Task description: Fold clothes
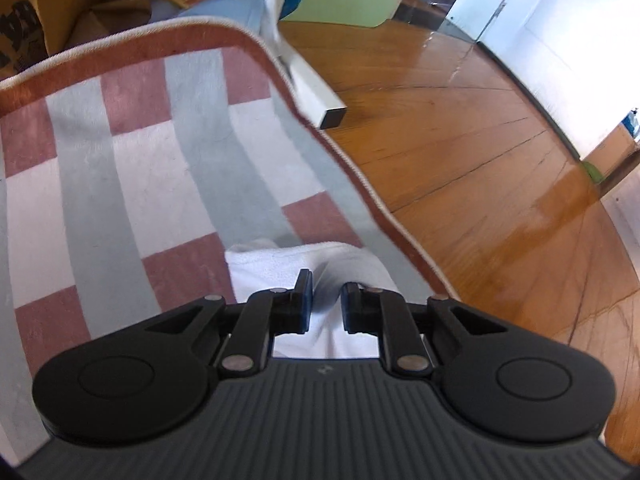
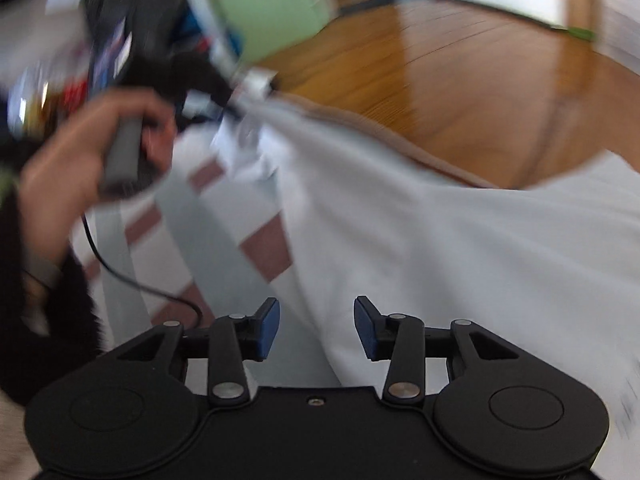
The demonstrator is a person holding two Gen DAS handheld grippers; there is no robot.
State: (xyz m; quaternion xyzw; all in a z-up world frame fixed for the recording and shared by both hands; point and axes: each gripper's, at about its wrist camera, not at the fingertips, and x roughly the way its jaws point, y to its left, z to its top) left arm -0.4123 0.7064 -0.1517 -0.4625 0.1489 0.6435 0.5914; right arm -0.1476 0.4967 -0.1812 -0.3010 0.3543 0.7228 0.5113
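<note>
On the striped rug (image 1: 120, 160), left gripper (image 1: 326, 300) pinches the white garment (image 2: 440, 240) (anchoring the fold, I'd guess); right gripper (image 2: 316, 328) gapes empty.

Right wrist view smeared throughout: clutter (image 2: 60, 40) at upper left unreadable. White garment (image 2: 460, 248) cut by right edge. Left view: garment's lower part hidden behind left gripper (image 1: 326, 300).

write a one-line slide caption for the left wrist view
Left gripper pinching a fold of white garment over a pink, grey and white checked rug beside the wooden floor.
</note>
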